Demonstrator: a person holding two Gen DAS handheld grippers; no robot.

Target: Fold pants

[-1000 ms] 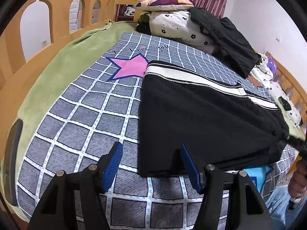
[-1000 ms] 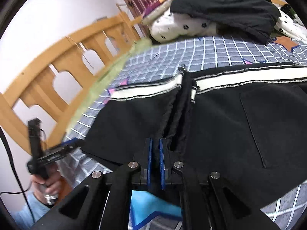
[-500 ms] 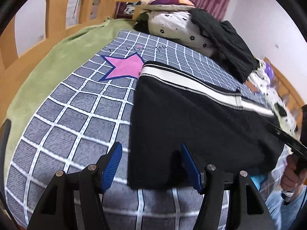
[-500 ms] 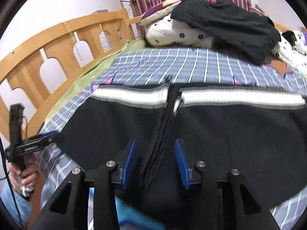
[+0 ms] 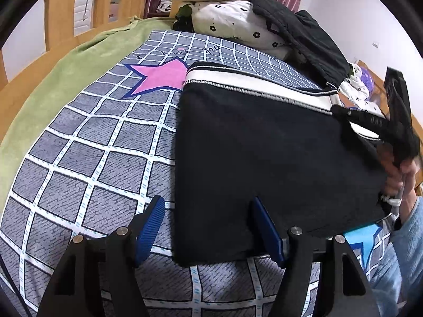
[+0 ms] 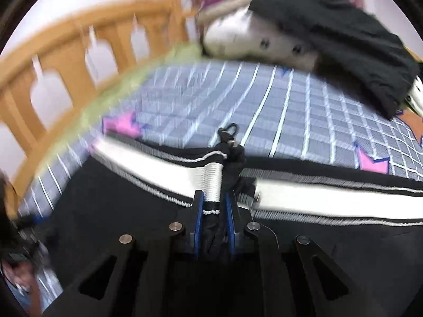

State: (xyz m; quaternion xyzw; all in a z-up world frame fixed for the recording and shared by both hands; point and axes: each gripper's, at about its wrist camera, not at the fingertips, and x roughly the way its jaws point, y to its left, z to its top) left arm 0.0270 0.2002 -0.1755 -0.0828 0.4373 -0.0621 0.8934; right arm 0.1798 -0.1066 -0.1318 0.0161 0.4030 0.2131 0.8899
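Black pants (image 5: 264,153) with a white waistband (image 5: 251,82) lie folded on the checked bedsheet. My left gripper (image 5: 208,227) is open, its blue pads straddling the near left corner of the pants. In the right wrist view, my right gripper (image 6: 214,211) is shut on a bunched fold of the pants (image 6: 105,211) at the waistband (image 6: 211,179) middle. The right gripper (image 5: 375,124) also shows at the right of the left wrist view, at the waistband's end.
A checked grey sheet (image 5: 92,158) with a pink star (image 5: 158,76) covers the bed. A green blanket (image 5: 53,79) lies along the wooden rail (image 6: 53,66). Spotted pillows (image 5: 232,21) and a black garment (image 5: 304,37) are piled at the head.
My right gripper opened half a second ago, moved forward to the waistband and has shut on it. The left gripper stayed open and came closer to the pants' corner.
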